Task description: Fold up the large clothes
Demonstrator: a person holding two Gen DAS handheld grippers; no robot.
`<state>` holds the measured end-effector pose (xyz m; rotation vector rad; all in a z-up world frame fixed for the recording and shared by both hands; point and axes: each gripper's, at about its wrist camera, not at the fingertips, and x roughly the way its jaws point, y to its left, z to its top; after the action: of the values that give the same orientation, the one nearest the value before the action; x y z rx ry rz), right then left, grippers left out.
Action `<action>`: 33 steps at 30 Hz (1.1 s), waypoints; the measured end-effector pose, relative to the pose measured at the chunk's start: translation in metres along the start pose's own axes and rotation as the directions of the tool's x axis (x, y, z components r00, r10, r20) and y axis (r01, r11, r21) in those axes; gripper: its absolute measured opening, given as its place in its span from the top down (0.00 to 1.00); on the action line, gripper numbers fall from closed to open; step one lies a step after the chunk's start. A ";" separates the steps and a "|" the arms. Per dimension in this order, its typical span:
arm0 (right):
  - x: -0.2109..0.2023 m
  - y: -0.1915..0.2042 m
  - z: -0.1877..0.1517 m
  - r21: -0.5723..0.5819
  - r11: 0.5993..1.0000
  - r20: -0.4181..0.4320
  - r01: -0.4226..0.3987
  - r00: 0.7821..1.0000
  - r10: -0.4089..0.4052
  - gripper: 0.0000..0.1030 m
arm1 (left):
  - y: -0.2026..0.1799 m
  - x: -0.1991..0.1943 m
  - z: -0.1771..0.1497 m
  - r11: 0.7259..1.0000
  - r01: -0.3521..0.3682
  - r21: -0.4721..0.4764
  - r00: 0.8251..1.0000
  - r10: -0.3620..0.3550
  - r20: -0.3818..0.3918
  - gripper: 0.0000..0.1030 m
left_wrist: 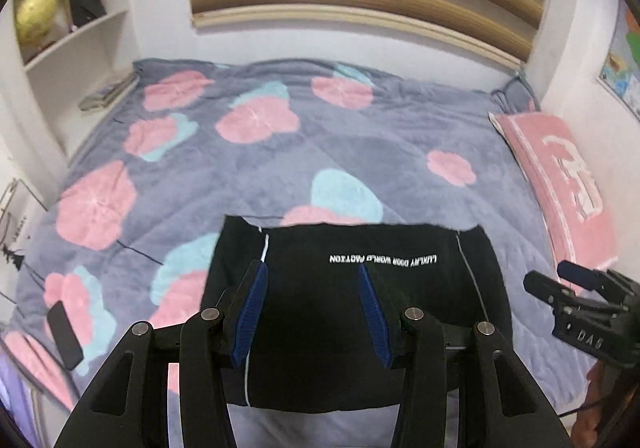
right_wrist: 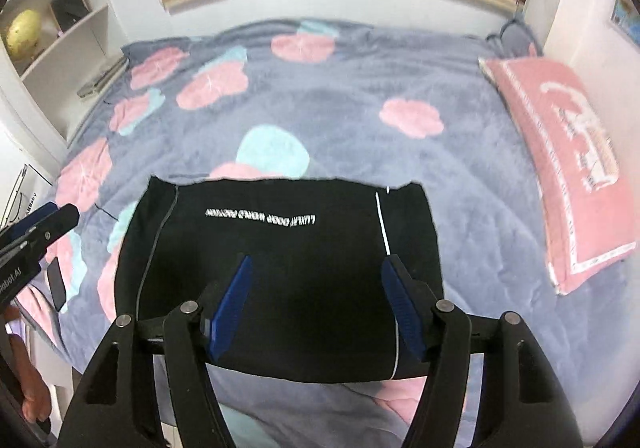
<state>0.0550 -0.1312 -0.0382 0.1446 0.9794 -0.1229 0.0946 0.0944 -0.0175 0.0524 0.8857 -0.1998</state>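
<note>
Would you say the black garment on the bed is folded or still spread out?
Folded: the black garment lies on the blanket as a compact rectangle with straight edges, no sleeves showing, and neither gripper holds it.

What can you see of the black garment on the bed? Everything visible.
The black garment lies folded into a flat, roughly rectangular block near the front edge of the floral blanket. Soft dark fabric, a line of white lettering across it, thin white piping down each side. Only the blanket touches it; both grippers hang open above it, holding nothing.
</note>
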 end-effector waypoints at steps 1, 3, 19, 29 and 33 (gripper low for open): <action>-0.007 0.002 0.001 0.001 1.000 0.010 0.011 1.000 -0.011 0.33 | 0.001 -0.007 0.005 1.000 -0.001 -0.001 1.000 0.001 0.010 0.53; -0.018 0.002 0.002 0.006 1.000 0.029 0.011 1.000 -0.011 0.33 | 0.001 -0.021 0.009 1.000 -0.025 0.008 0.999 0.024 0.047 0.52; -0.034 0.012 -0.005 -0.008 0.999 0.097 0.045 0.994 -0.044 0.26 | -0.010 -0.033 0.001 0.982 -0.173 0.080 0.982 0.165 0.095 0.39; -0.024 0.018 -0.013 -0.033 0.999 0.066 0.021 0.998 -0.019 0.26 | -0.005 -0.028 -0.004 0.982 -0.169 0.079 0.985 0.165 0.057 0.39; -0.025 0.025 -0.016 -0.064 0.998 0.072 0.022 0.997 -0.018 0.26 | -0.002 -0.024 -0.006 0.983 -0.170 0.075 0.985 0.168 0.039 0.39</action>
<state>0.0328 -0.1025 -0.0246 0.0706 0.9127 -0.1141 0.0747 0.0967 -0.0031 0.1962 0.8360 -0.0764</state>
